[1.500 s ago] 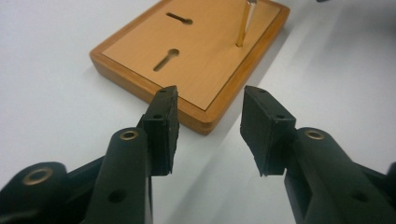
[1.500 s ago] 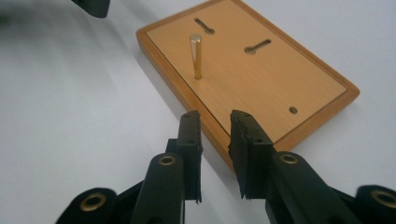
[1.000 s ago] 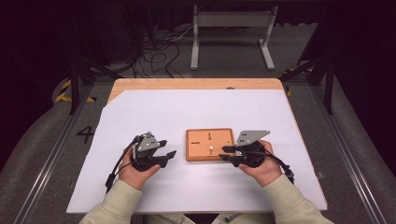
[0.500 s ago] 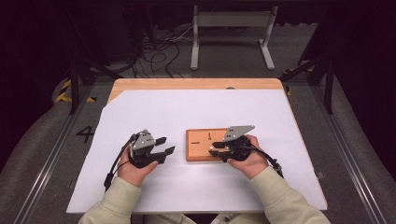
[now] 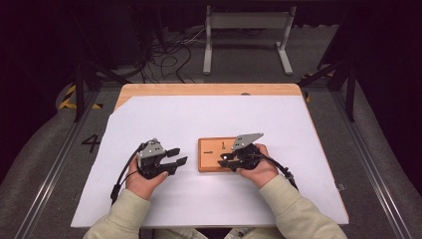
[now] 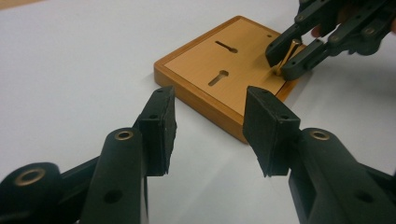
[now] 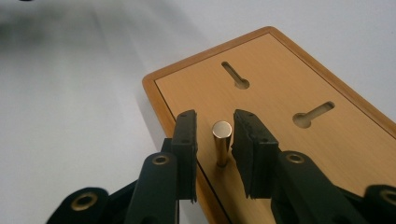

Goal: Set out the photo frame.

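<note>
A wooden board [image 5: 211, 154] with two keyhole slots [image 7: 236, 74] lies on the white sheet, and a short brass pin [image 7: 222, 140] stands upright near its edge. My right gripper [image 7: 214, 122] has a jaw on either side of the pin. They have just been closing, but a thin gap shows on both sides, so it is open. In the high view, the right gripper [image 5: 224, 160] is over the board's near right part. My left gripper [image 6: 210, 100] is open and empty, its jaws having narrowed a little. It rests left of the board [image 6: 224, 79], pointing at it.
The white sheet [image 5: 209, 119] covers most of the table, with a wooden strip [image 5: 209, 89] bare at the back. A metal stand [image 5: 244, 25] and cables [image 5: 164, 55] are on the floor beyond. Both sleeved forearms enter from the bottom edge.
The right gripper has moved left over the board and lowered, and its jaws have narrowed around the pin. The left hand has stayed put with its jaws slightly narrower.
</note>
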`<action>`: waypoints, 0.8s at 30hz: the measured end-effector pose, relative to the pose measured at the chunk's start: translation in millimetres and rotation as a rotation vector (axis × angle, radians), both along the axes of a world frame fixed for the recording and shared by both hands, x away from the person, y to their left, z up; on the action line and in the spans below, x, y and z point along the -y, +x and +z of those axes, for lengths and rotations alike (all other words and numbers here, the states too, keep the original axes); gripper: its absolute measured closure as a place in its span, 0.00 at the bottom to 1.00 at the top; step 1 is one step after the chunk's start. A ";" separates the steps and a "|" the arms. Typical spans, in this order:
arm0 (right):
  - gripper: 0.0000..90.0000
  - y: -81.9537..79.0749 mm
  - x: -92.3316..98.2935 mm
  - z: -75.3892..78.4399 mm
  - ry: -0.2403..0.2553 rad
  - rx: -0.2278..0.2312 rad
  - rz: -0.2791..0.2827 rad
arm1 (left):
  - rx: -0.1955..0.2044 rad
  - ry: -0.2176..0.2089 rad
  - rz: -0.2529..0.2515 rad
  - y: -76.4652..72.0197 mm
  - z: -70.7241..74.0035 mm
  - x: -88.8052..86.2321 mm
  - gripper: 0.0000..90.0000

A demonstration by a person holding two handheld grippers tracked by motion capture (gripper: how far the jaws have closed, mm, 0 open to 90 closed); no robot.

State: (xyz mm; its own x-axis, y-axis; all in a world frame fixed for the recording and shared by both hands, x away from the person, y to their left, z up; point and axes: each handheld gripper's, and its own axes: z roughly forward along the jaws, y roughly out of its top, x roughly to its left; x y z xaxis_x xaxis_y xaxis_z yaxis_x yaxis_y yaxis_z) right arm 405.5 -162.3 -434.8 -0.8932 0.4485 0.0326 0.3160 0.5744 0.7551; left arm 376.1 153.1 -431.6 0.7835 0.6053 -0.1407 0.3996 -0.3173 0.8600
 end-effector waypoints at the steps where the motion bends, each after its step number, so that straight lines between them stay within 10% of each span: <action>1: 0.82 0.5 -0.4 -0.6 -0.007 0.006 0.006 | -0.012 -0.006 0.002 0.5 -0.2 0.4 0.60; 17: 0.94 -4.6 -4.6 -1.5 -0.122 0.161 0.102 | -0.074 0.019 -0.013 8.4 -5.5 9.5 0.55; 24: 0.94 -13.1 -4.1 -3.9 -0.133 0.242 0.122 | -0.042 0.003 0.013 10.7 -4.5 12.2 0.46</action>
